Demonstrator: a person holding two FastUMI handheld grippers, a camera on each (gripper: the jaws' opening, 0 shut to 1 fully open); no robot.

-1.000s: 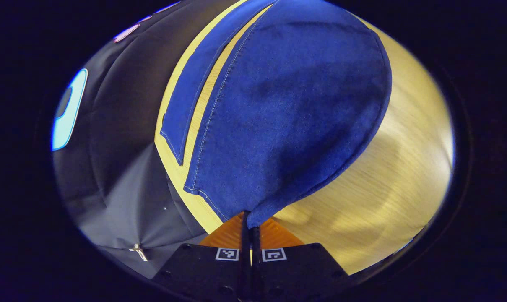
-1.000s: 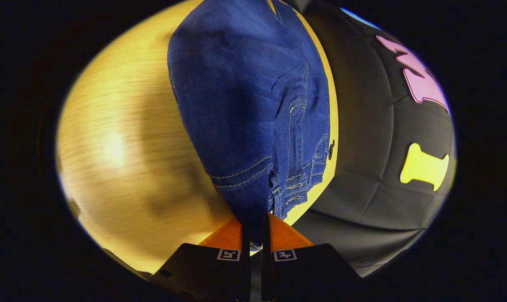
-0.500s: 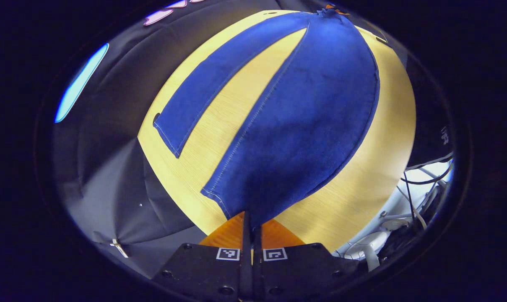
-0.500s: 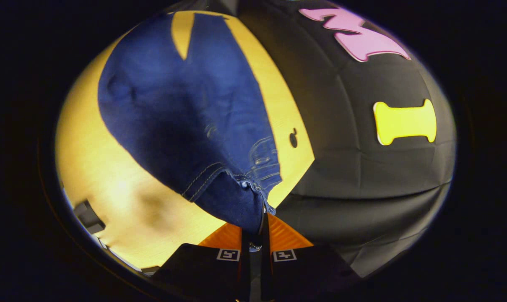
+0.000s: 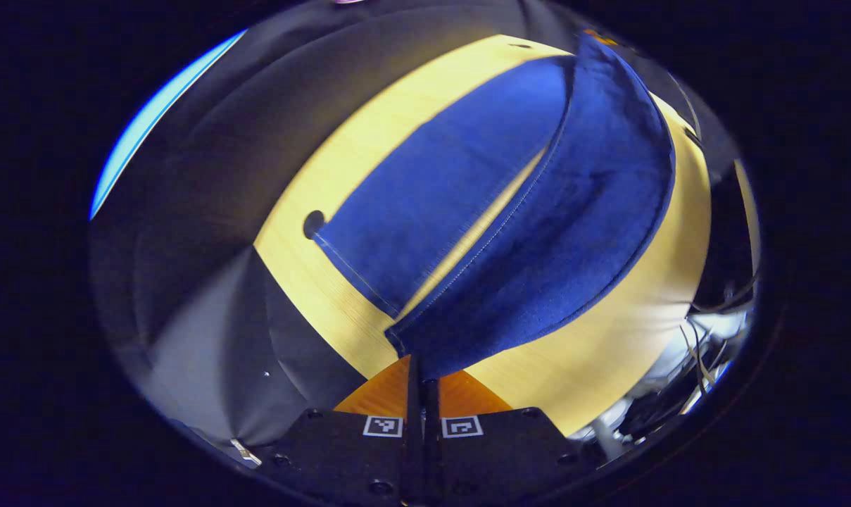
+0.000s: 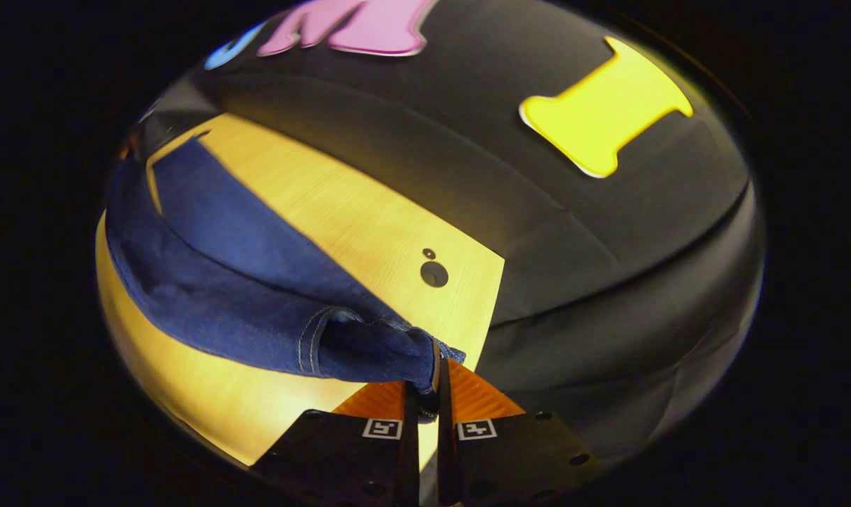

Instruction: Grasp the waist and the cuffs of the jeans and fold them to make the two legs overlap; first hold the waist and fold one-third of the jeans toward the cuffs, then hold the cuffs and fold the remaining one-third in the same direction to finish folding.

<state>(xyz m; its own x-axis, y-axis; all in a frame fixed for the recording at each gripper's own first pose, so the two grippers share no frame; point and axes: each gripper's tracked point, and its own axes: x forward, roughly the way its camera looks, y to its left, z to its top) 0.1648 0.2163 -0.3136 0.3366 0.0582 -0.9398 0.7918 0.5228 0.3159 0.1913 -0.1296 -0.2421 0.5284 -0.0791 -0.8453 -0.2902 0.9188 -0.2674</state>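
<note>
Left gripper view: the left gripper (image 5: 419, 373) is clamped on the cuff of the jeans (image 5: 559, 232), lifting one leg over the other lying flat on the table (image 5: 601, 352) (to overlap them, I judge). Cables (image 5: 707, 331) hang beyond the edge.

Right gripper view: the right gripper (image 6: 425, 396) pinches the waist (image 6: 390, 348); a table hole (image 6: 433, 274) sits near.

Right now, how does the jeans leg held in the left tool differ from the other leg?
The held leg is lifted, arching above the table; the other leg lies flat on it. The held leg's cuff is pinched in the left tool; the other leg's cuff lies free. Both are the same blue denim.
</note>
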